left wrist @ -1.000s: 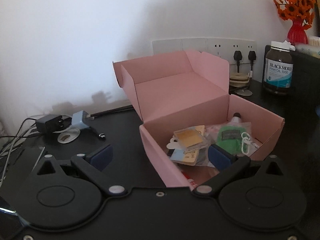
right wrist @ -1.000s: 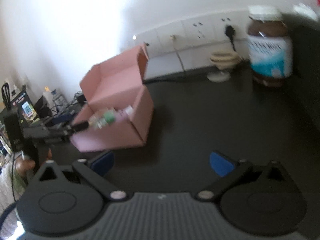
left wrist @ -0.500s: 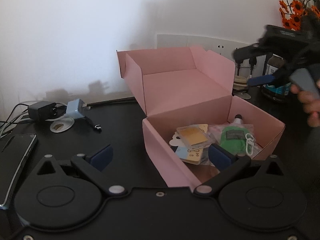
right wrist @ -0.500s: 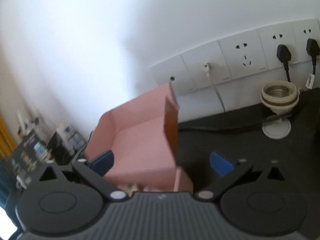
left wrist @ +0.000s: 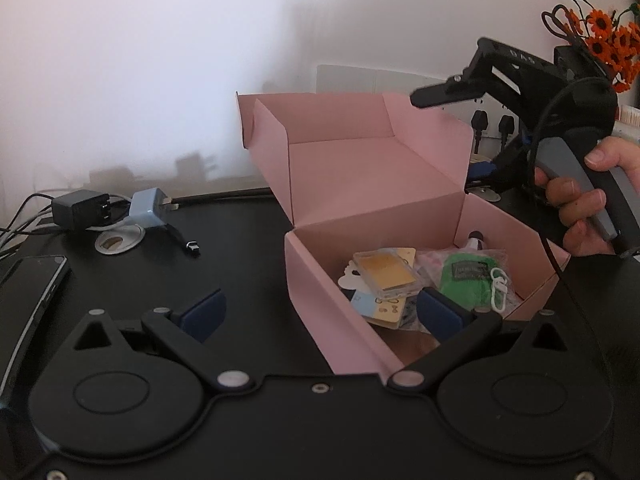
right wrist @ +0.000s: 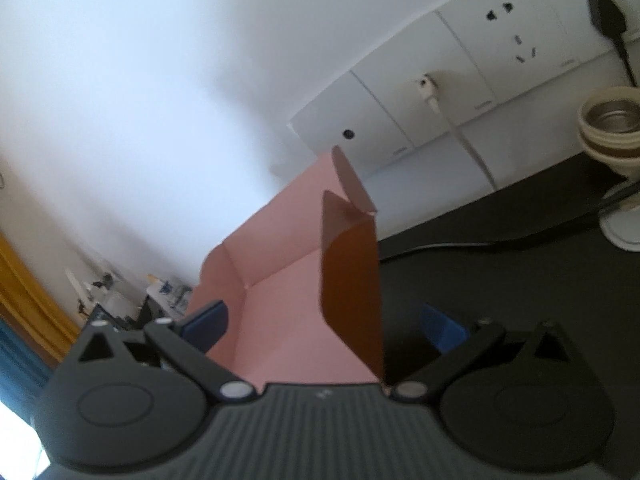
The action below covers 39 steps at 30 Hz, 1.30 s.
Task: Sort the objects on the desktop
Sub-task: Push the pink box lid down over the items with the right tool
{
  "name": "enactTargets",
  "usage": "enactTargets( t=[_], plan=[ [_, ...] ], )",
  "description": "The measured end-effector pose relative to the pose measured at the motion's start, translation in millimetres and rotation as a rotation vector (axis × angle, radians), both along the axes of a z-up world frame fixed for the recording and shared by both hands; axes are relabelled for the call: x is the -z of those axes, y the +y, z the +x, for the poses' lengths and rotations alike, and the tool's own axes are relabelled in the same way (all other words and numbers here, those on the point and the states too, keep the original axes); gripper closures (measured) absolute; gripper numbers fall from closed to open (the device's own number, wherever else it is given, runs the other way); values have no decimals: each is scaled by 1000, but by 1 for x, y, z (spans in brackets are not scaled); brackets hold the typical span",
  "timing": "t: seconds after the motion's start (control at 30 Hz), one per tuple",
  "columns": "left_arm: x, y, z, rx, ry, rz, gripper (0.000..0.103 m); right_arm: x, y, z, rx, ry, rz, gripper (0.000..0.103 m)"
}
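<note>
My left claw [left wrist: 320,312] hangs low over the black tabletop [left wrist: 240,264], its blue-padded fingers spread wide and holding nothing; the near left wall of the pink box [left wrist: 320,280] sits between them, with the right fingertip over the box's inside. The box stands open, its lid [left wrist: 360,168] raised toward the white wall. Inside lie a clear case with a yellow card [left wrist: 386,274], a green pouch [left wrist: 468,280] with a white clip beside it, and some flat cards under the case. My right claw [right wrist: 324,324] is also spread wide and empty, and the right side flap [right wrist: 352,280] of the lid stands upright between its two fingers; I cannot tell whether either pad touches it. From the left wrist view, my right hand [left wrist: 588,200] grips the handle of that claw just beyond the box's right wall. To the left of the box on the tabletop sit a black charger [left wrist: 80,210], a blue-grey plug [left wrist: 148,208] and a phone [left wrist: 28,292] at the edge.
</note>
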<state>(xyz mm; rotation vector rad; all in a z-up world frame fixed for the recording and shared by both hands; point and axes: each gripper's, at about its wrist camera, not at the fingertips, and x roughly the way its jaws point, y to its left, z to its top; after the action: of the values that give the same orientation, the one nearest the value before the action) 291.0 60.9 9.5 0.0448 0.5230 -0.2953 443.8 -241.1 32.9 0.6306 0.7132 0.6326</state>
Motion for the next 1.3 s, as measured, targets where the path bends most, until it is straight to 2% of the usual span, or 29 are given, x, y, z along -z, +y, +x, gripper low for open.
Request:
enactTargets(
  t=[0.13,0.27,0.5,0.7,0.8,0.9,1.03,1.2,1.3],
  plan=[
    [0,0,0,0,-2,3,0,-2,9,4,-55,12,18,1],
    [0,0,0,-1,1,0,0,-10,13,-7,-56,-39,-16,1],
    [1,2,0,-3,10,-11,0,-19,3,-24,-81,-89,27,1],
    [0,0,-3,-10,-8,5,0,-30,-3,-50,-98,-135,14,1],
    [0,-5,-10,-14,-48,37,1,-32,-7,-66,-107,-145,0,1],
    [-4,-10,-27,13,-149,72,2,-33,-10,-81,-115,-147,-17,1],
    [-12,-15,-40,18,-258,49,1,-36,-14,-98,-136,-166,-21,1],
    [-9,-12,-32,28,-221,-16,1,-43,-9,-103,-153,-187,-54,1],
    [-14,-13,-38,31,-271,-56,1,-45,-6,-104,-158,-185,-67,1]
  ],
)
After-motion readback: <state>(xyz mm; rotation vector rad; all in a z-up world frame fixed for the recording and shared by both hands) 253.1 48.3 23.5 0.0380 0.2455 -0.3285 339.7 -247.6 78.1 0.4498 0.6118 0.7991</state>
